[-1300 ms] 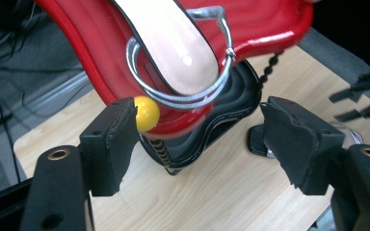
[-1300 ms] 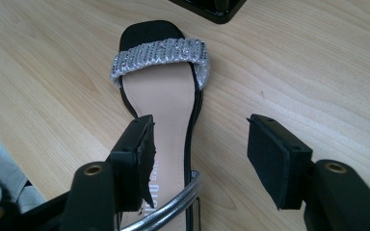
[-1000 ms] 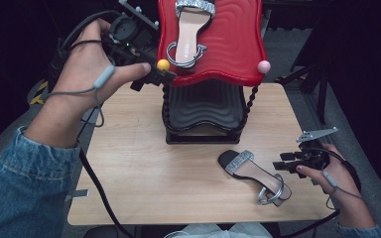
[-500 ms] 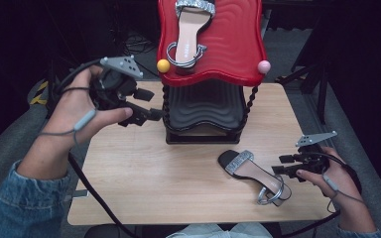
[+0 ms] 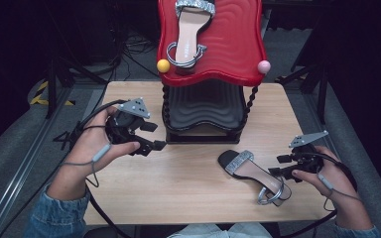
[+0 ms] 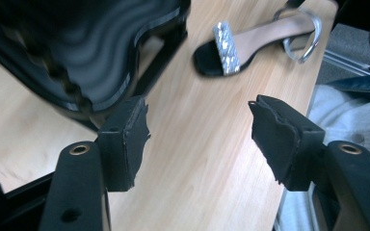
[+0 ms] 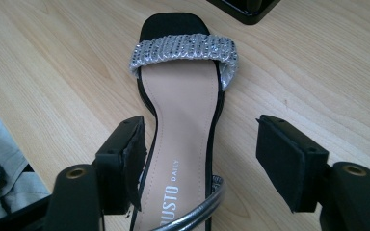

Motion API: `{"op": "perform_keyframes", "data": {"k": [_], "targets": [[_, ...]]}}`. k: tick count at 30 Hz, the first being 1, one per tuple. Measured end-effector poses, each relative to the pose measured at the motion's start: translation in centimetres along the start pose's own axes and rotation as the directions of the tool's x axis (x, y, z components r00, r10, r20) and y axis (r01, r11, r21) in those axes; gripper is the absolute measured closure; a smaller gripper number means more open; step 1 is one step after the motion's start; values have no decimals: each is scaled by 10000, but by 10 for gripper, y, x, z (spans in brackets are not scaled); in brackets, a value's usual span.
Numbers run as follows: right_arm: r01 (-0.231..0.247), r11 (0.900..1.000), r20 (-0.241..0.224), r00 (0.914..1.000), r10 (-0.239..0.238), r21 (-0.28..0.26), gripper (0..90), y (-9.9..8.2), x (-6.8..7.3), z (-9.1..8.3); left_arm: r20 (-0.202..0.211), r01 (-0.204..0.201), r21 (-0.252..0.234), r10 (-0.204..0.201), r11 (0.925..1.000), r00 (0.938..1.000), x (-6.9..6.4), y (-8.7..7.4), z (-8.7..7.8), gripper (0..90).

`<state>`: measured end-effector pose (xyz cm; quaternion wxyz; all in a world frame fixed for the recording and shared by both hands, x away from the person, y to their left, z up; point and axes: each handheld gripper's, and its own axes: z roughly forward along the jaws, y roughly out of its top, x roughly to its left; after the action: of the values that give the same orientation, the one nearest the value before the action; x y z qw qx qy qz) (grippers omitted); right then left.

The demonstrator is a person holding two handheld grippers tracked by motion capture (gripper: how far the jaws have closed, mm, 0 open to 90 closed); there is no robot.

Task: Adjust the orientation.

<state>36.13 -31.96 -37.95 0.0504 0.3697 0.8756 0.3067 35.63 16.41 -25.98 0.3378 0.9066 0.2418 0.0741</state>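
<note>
We've got the right gripper [image 7: 200, 161] jaws just opened wide around the sandal [image 7: 183, 120] near the desk's [image 5: 188, 198] right edge, probably lining up a grab, left gripper [image 6: 197, 139] gaping empty.

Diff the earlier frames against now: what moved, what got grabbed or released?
The left hand-held gripper dropped from beside the red shelf to just above the table, jaws open and empty. The right hand-held gripper has just been opening its jaws, now straddling the sandal on the table without pressing it. Both sandals, including the shelf sandal, and the rack stayed put.
</note>
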Motion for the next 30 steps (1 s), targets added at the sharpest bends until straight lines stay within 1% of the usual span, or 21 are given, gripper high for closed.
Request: {"op": "perform_keyframes", "data": {"k": [1, 2, 3, 5, 6, 8, 9, 11, 12, 14, 15, 16, 17, 19, 20, 21, 22, 25, 26, 30], "targets": [[42, 10000, 5, 10000, -42, 44, 355, 0, 2, 1, -68, 26, 38, -26, 10000, 10000, 0, -4, 3, 386], [65, 9999, -3, 10000, -64, 104, 348, 0, 2, 2, -70, 51, -21, -51, 10000, 10000, 1, -7, 6, 387], [65, 9999, -3, 10000, -64, 104, 348, 0, 2, 2, -70, 51, -21, -51, 10000, 10000, 1, -7, 6, 386], [90, 9996, -31, 10000, -89, 265, 329, 0, 4, 4, 73, 336, -238, -335, 9992, 9994, 1, -16, 13, 386], [74, 9995, -46, 10000, -72, 302, 323, 0, 5, 6, 129, 355, -202, -352, 9992, 9993, 1, -20, 15, 386], [48, 9993, -8, 10000, -48, 369, 316, -2, 6, 9, 183, 576, -40, -575, 9983, 9982, 2, -27, 22, 385], [-31, 9990, -22, 10000, 32, 452, 316, -3, 7, 10, 177, 607, -34, -606, 9982, 9980, 4, -30, 26, 385], [-10, 9988, 140, 9999, 3, 488, 316, -3, 7, 10, 239, 701, 45, -702, 9975, 9972, 5, -34, 32, 383], [-33, 9987, 167, 9999, 24, 510, 316, -2, 7, 11, 213, 676, 43, -677, 9977, 9975, 6, -37, 34, 383], [56, 9986, 124, 9999, -63, 523, 315, -2, 8, 12, 304, 817, -24, -816, 9967, 9962, 6, -40, 36, 383], [77, 9982, 115, 9999, -84, 591, 310, -2, 9, 13, 343, 823, -82, -820, 9966, 9960, 6, -41, 37, 383], [71, 9981, 88, 9999, -76, 610, 310, -2, 9, 13, 368, 936, -141, -931, 9955, 9950, 6, -42, 39, 384], [72, 9981, 111, 9999, -79, 620, 310, -2, 9, 12, 326, 881, -24, -879, 9961, 9956, 6, -42, 41, 383], [145, 9979, 223, 9996, -159, 628, 310, -2, 9, 12, 320, 996, -21, -995, 9950, 9945, 7, -45, 43, 381], [163, 9979, 215, 9996, -177, 627, 310, -2, 10, 12, 326, 1094, -17, -1092, 9940, 9935, 7, -47, 43, 376], [232, 9976, 195, 9995, -245, 650, 310, -2, 11, 12, 346, 1051, 28, -1051, 9945, 9939, 8, -48, 43, 374], [258, 9975, 190, 9995, -272, 663, 309, -1, 12, 14, 348, 1167, -26, -1165, 9932, 9926, 9, -50, 44, 374], [461, 9956, 116, 9988, -472, 822, 303, 1, 16, 20, 316, 1203, 89, -1206, 9927, 9922, 11, -52, 45, 374], [499, 9947, 112, 9986, -510, 894, 299, 2, 18, 23, 340, 1263, 45, -1264, 9920, 9914, 10, -52, 46, 375], [601, 9882, 375, 9971, -660, 1412, 288, 6, 20, 39, 421, 1287, 30, -1287, 9917, 9908, 10, -54, 46, 374]]}}
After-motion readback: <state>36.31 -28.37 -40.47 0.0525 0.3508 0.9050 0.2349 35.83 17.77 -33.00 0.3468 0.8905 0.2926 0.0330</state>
